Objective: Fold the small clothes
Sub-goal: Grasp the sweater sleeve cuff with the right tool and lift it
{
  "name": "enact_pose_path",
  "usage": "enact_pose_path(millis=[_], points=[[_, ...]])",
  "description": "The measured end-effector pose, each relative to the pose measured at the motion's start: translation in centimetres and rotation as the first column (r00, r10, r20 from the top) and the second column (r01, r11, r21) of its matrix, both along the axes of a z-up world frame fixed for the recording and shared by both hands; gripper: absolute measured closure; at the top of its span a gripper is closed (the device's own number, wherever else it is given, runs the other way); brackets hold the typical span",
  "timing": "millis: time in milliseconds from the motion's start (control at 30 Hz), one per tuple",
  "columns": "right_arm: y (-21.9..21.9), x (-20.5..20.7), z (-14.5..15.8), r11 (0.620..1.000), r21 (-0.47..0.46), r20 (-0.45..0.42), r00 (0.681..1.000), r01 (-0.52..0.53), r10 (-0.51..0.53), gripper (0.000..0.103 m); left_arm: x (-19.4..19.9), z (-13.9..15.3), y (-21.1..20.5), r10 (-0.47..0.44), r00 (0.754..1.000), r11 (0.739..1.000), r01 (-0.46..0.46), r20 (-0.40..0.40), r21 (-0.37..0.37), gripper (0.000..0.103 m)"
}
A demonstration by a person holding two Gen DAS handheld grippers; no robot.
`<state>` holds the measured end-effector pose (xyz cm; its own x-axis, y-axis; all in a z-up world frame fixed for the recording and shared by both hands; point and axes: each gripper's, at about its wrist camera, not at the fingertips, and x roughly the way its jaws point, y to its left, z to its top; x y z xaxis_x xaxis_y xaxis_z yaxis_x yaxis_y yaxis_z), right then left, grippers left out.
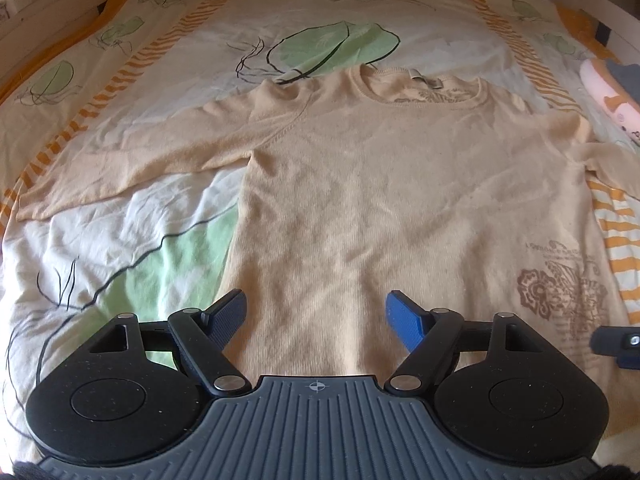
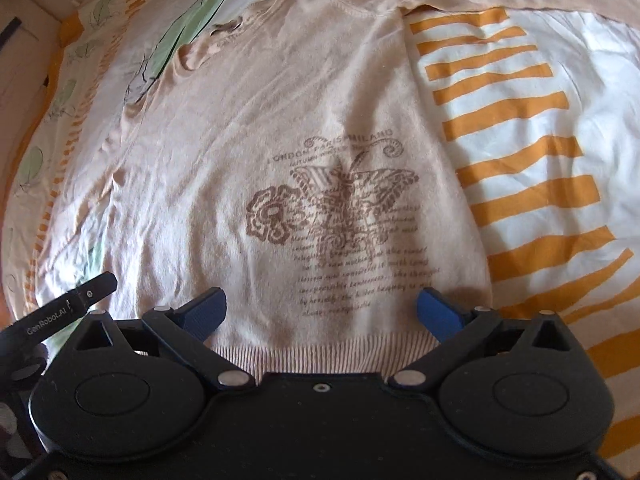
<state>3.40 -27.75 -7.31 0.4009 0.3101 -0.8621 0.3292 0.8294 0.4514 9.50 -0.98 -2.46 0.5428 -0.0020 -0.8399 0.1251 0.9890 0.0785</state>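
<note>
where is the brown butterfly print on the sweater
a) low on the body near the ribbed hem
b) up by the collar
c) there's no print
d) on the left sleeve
a: on the sweater the butterfly print sits low on the body, just above the ribbed hem, between the open right tongs.

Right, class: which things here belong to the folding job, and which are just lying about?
Belongs to the job:
- sweater
- left gripper, jaws open
- right gripper, jaws open

Just lying about:
- bedsheet
- pink soft toy
</note>
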Motion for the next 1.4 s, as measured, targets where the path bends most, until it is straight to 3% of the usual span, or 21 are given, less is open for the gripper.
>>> enact_pose_path(millis=[100,167,267,367,600,667,733,967,1100,1267,1400], points=[[-3.3,0.3,-0.3,0.989,0.130,0.019,0.997,0.071,-0.074,0.000,2.0,-0.5,-1.2,-0.020,1.000,1.000,0.020,0.016,0.008,0.027],[-5.4,0.7,0.1,0.987,0.128,0.036,0.995,0.092,-0.098,0.001,3.3,-1.1,-1.8,-0.028,0.999,1.000,0.028,0.018,0.002,0.027],[-8.4,1.5,1.4,0.990,-0.020,0.067,0.988,0.141,-0.139,0.001,5.3,-2.3,-2.7,-0.027,1.000,1.000,0.027,0.009,0.004,0.028],[-12.5,2.0,2.5,0.963,-0.135,0.137,0.967,0.232,-0.213,0.001,6.7,-3.4,-3.5,-0.031,0.999,0.999,0.031,0.009,0.009,0.028],[-21.0,3.2,2.6,0.828,-0.384,0.257,0.908,0.409,-0.330,0.001,8.6,-5.3,-4.4,-0.014,0.996,0.999,0.010,0.091,0.039,0.028],[-23.1,3.3,1.9,0.804,-0.403,0.262,0.897,0.438,-0.357,0.008,9.0,-6.0,-4.5,-0.009,0.995,1.000,0.006,0.100,0.030,0.028],[-25.3,2.9,0.9,0.803,-0.372,0.263,0.883,0.465,-0.389,0.031,9.1,-6.5,-4.5,0.001,0.992,1.000,-0.002,0.129,0.013,0.027],[-30.4,0.4,-1.6,0.751,-0.262,0.273,0.793,0.606,-0.545,0.032,8.1,-8.0,-4.0,0.011,0.972,0.999,-0.001,0.236,-0.040,0.020],[-32.4,-0.3,-2.4,0.734,-0.192,0.297,0.751,0.652,-0.590,0.031,8.3,-8.3,-4.1,0.046,0.968,0.999,-0.039,0.246,-0.032,0.007],[-35.3,0.1,-3.8,0.711,-0.066,0.318,0.690,0.700,-0.650,0.031,8.4,-9.0,-3.6,0.059,0.964,0.997,-0.047,0.261,-0.055,0.001],[-36.5,0.7,-4.6,0.699,-0.027,0.315,0.670,0.715,-0.673,0.035,8.2,-9.4,-4.0,0.055,0.959,0.998,-0.051,0.278,-0.022,0.000]])
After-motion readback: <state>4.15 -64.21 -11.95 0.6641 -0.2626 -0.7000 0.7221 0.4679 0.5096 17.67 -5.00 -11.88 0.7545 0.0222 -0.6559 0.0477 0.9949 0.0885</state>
